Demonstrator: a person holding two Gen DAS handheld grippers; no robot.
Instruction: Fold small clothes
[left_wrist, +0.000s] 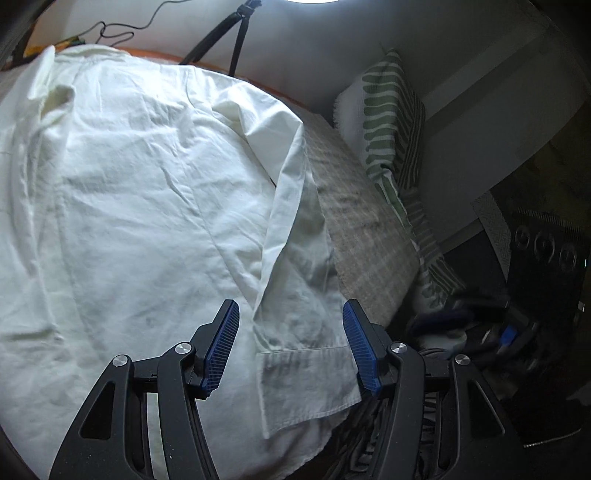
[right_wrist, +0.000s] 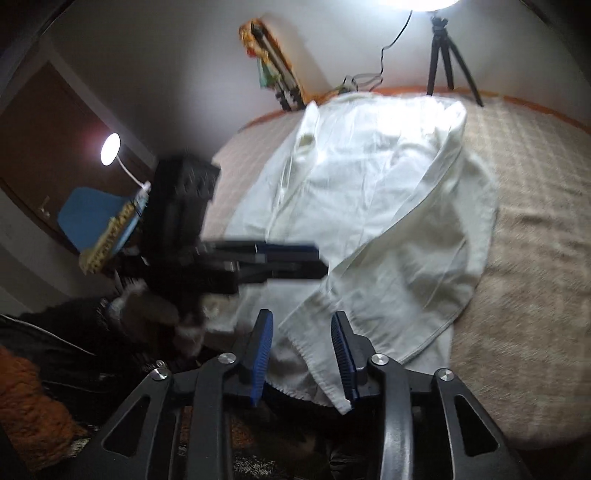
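Observation:
A white shirt (left_wrist: 147, 184) lies spread on a bed covered by a beige checked blanket (left_wrist: 362, 236). One long sleeve (left_wrist: 291, 206) runs along its right side, ending in a cuff (left_wrist: 306, 380) near the bed edge. My left gripper (left_wrist: 290, 306) hovers over that cuff, open, its blue pads wide apart and clear of the cloth. In the right wrist view the shirt (right_wrist: 369, 192) has another sleeve folded across it, and its cuff (right_wrist: 314, 354) lies between the parted pads of my right gripper (right_wrist: 302, 314), which is open. The left gripper (right_wrist: 321, 261) shows blurred at the shirt's left edge.
A black tripod (right_wrist: 443, 55) stands at the far edge of the bed, by the wall. A green-striped pillow (left_wrist: 391, 110) leans on the right. Dark clutter (left_wrist: 517, 295) sits beside the bed. A round lamp (right_wrist: 110, 149) and a blue item (right_wrist: 96, 218) are off to the left.

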